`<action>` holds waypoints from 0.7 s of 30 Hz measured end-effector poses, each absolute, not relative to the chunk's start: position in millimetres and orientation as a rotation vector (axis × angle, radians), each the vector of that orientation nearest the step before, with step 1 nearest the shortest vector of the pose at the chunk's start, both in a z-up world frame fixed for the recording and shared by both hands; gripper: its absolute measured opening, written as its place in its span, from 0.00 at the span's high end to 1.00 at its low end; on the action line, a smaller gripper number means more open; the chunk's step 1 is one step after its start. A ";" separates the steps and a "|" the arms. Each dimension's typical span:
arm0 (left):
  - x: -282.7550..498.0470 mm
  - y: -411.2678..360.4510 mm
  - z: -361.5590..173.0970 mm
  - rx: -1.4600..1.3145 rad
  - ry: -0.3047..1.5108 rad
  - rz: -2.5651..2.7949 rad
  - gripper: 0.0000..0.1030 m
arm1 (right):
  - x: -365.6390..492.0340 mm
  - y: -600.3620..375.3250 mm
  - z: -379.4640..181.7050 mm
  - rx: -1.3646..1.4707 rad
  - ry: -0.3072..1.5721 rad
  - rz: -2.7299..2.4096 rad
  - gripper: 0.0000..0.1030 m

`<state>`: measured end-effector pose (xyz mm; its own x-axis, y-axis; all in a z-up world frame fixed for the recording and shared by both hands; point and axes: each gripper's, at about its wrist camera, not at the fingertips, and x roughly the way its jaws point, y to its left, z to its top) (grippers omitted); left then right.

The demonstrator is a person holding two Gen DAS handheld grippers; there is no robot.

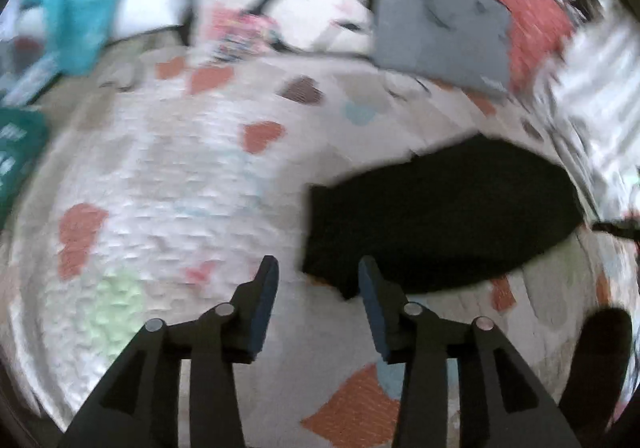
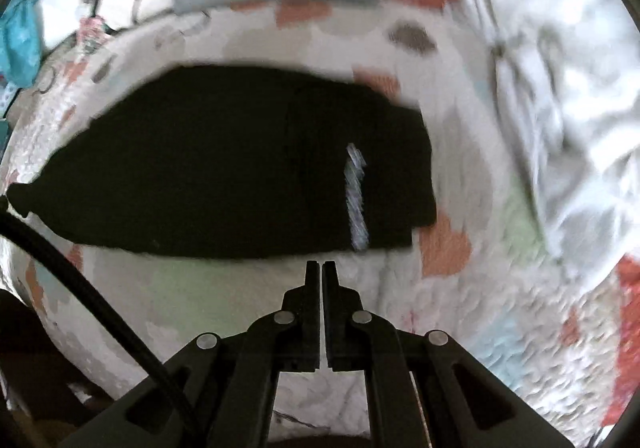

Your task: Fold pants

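Black fingers of the left claw (image 1: 314,280) stand wide and empty; the right claw (image 2: 321,268) is pinched closed on nothing. Just ahead of both, the black pants (image 2: 224,164) lie compactly folded on the bed quilt (image 1: 168,184), seemingly near finished. Bare quilt surrounds their edges.

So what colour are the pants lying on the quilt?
Black folded pants, with a small whitish tag or label; clearest in the right wrist view, lying on the heart-patterned quilt.
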<state>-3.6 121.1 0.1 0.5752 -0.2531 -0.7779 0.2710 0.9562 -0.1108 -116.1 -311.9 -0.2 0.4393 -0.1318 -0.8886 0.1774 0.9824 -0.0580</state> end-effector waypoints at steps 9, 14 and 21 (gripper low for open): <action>15.7 163.4 -25.6 -0.436 0.979 -0.296 0.59 | -31.9 -152.2 26.5 0.044 1.039 0.220 0.81; -1.6 151.2 -52.4 -0.478 1.050 -0.352 0.60 | 21.9 -41.3 -3.0 -0.019 1.176 0.458 0.80; -2.3 165.8 -71.1 -0.552 1.084 -0.357 0.60 | 71.4 58.4 -51.4 -0.152 1.341 0.478 0.66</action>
